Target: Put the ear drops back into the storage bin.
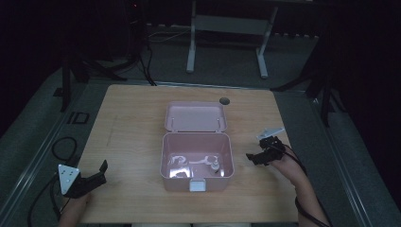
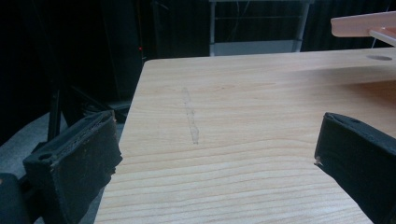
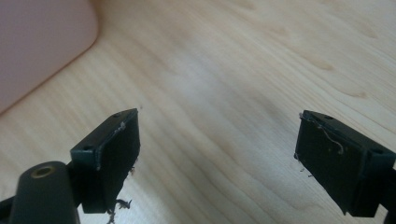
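Observation:
A pink plastic box (image 1: 196,182) stands open in the middle of the wooden table (image 1: 132,132), its lid (image 1: 196,116) leaning back behind it. Inside lie pale items (image 1: 178,163) and a small white bottle (image 1: 215,165). My left gripper (image 1: 101,172) rests open near the table's front left corner, well left of the box, with nothing between its jaws. My right gripper (image 1: 253,158) is open and empty just right of the box. In the left gripper view the gripper (image 2: 215,140) faces bare wood, with the lid (image 2: 364,23) far right. In the right gripper view the gripper (image 3: 217,135) hovers over wood beside the box wall (image 3: 37,42).
A round cable hole (image 1: 224,100) sits in the table behind the lid. A white desk frame (image 1: 227,28) stands on the dark floor beyond the table. Black cables (image 1: 64,146) lie on the floor to the left. A faint scuff (image 2: 190,119) marks the wood.

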`<state>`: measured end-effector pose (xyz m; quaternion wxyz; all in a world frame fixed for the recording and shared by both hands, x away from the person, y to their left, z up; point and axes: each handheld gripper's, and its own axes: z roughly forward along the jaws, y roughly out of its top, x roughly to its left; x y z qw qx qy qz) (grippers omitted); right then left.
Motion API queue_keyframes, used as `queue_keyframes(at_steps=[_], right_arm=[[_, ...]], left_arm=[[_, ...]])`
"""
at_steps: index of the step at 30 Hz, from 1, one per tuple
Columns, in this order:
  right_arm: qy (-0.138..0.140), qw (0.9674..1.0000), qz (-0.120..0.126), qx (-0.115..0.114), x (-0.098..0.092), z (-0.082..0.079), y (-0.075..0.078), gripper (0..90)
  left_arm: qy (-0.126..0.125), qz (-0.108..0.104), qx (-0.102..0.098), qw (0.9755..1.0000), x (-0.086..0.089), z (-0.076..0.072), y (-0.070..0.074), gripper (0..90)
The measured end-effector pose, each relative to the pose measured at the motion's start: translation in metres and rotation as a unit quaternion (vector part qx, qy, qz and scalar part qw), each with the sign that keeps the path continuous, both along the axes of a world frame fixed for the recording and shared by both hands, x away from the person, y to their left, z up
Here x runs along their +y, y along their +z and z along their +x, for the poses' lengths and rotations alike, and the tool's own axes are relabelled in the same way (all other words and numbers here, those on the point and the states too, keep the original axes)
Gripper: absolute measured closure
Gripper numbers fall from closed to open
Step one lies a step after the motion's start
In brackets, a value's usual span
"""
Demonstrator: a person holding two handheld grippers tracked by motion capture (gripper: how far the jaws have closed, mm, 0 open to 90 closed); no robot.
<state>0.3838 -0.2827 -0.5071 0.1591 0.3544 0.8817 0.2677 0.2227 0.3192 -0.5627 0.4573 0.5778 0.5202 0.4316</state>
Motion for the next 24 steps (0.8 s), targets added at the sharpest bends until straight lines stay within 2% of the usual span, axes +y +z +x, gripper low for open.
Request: queue_keyframes(at_steps=[2,3,5,6,7,8,12,15,16,17,18,19,21,23,24], right_arm=[[-0.020,0.9996,0.013,-0.013,-0.005,-0.002,-0.003,13.7],[-0.047,0.9982,0.025,-0.027,-0.011,-0.003,-0.007,13.7],[-0.076,0.9954,0.040,-0.042,-0.015,-0.006,-0.010,13.7],[-0.076,0.9954,0.040,-0.042,-0.015,-0.006,-0.010,13.7],[-0.088,0.9938,0.050,-0.046,-0.017,-0.007,-0.012,13.7],[-0.108,0.9904,0.063,-0.058,-0.020,-0.010,-0.015,13.7],[-0.129,0.9880,0.057,-0.064,-0.022,-0.013,-0.021,13.7],[-0.148,0.9840,0.067,-0.073,-0.025,-0.019,-0.026,13.6],[-0.148,0.9840,0.067,-0.073,-0.025,-0.019,-0.026,13.6],[-0.160,0.9807,0.075,-0.085,-0.027,-0.023,-0.027,13.7],[-0.160,0.9807,0.075,-0.085,-0.027,-0.023,-0.027,13.7],[-0.172,0.9769,0.088,-0.092,-0.028,-0.027,-0.028,13.7],[-0.184,0.9726,0.090,-0.110,-0.030,-0.032,-0.028,13.7],[-0.195,0.9691,0.097,-0.117,-0.032,-0.036,-0.029,13.7],[-0.203,0.9660,0.098,-0.128,-0.034,-0.038,-0.030,13.7]], left_arm=[[0.000,0.000,0.000,1.0000,0.000,0.000,0.000,0.4],[0.000,0.000,0.000,1.0000,0.000,0.000,0.000,0.4],[0.000,0.000,0.000,1.0000,0.000,0.000,0.000,0.3],[0.000,0.000,0.000,1.0000,0.000,0.000,0.000,0.4],[0.000,0.000,0.000,1.0000,0.000,0.000,0.000,0.4],[0.000,0.000,0.000,1.0000,0.000,0.000,0.000,0.4],[0.000,0.000,0.000,1.0000,0.000,0.000,0.000,0.4],[0.000,0.000,0.000,1.0000,0.000,0.000,0.000,0.4],[0.000,0.000,0.000,1.0000,0.000,0.000,0.000,0.4],[0.000,0.000,0.000,1.0000,0.000,0.000,0.000,0.3],[0.000,0.000,0.000,1.0000,0.000,0.000,0.000,0.3],[0.000,0.000,0.000,1.0000,0.000,0.000,0.000,0.4],[-0.001,0.000,0.000,1.0000,0.000,0.000,0.000,0.4],[0.000,0.000,0.000,1.0000,0.000,0.000,0.000,0.3],[-0.001,0.000,0.000,1.0000,0.000,0.000,0.000,0.3]])
